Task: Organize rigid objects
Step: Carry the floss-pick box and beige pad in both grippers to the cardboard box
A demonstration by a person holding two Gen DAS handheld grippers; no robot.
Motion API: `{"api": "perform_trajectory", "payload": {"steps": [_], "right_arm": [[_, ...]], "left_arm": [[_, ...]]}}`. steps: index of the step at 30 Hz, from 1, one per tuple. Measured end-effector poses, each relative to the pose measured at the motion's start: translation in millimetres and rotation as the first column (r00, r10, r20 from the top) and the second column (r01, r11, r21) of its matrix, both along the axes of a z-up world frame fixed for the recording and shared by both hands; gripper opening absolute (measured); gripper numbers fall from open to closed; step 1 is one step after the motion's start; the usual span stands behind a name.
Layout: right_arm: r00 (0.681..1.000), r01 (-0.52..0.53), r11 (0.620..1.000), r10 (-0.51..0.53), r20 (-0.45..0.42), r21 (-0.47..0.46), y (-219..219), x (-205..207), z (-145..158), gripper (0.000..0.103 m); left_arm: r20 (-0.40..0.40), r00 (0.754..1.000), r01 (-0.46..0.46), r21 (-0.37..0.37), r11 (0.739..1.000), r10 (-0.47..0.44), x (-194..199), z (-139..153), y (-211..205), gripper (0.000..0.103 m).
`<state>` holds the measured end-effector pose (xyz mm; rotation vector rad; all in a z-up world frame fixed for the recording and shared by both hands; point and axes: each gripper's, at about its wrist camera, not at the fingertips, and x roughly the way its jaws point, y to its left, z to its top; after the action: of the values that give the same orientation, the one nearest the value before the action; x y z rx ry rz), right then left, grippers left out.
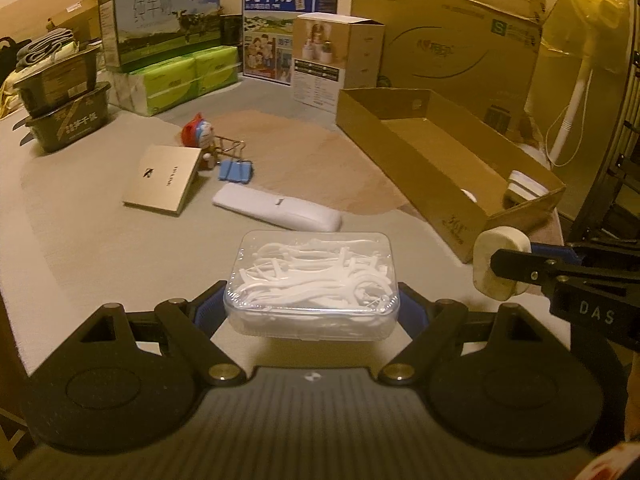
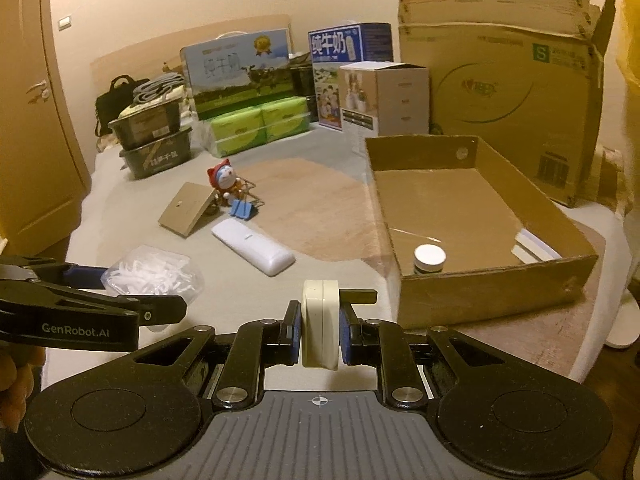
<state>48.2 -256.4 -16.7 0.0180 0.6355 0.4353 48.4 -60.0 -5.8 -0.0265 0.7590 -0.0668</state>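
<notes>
Your left tool (image 1: 312,304) is closed on the floss box (image 1: 312,280), pads against its two short sides near the base, and the box sits level between them, seemingly lifted a little off the bed (image 1: 100,248). Your right tool (image 2: 320,330) is clamped on the cream case (image 2: 320,320), which stands on edge between the pads. Both loads look secure.

The step in hand, as I judge it, is carrying both into the tray (image 2: 480,292). Take the right one first: the tray's near wall lies at about 1 o'clock from that tool, so raise the case above the rim before you move forward, then lower it onto bare cardboard past the jar (image 2: 430,258) at the near wall and left of the white stack (image 2: 532,246) at the right wall. Keep the floss box flat; its smooth plastic could slip if you tilt it. From the left tool the tray sits at 2 o'clock, with the right tool crossing that path, so stagger the two moves.

Both tools point forward, roughly level and just beside each other. The remote (image 1: 276,208), card box (image 1: 164,178), clips (image 1: 236,170) and figure (image 1: 198,134) wait at 11 to 12 o'clock.
</notes>
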Motion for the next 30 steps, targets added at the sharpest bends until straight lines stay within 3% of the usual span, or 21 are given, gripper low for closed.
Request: {"api": "perform_trajectory", "payload": {"steps": [30], "right_arm": [[0.992, 0.124, 0.992, -0.124, 0.022, 0.003, -64, 5, 9, 0.019]], "left_arm": [[0.000, 0.996, 0.093, -0.018, 0.996, -0.093, 15, 7, -61, 0.084]]}}
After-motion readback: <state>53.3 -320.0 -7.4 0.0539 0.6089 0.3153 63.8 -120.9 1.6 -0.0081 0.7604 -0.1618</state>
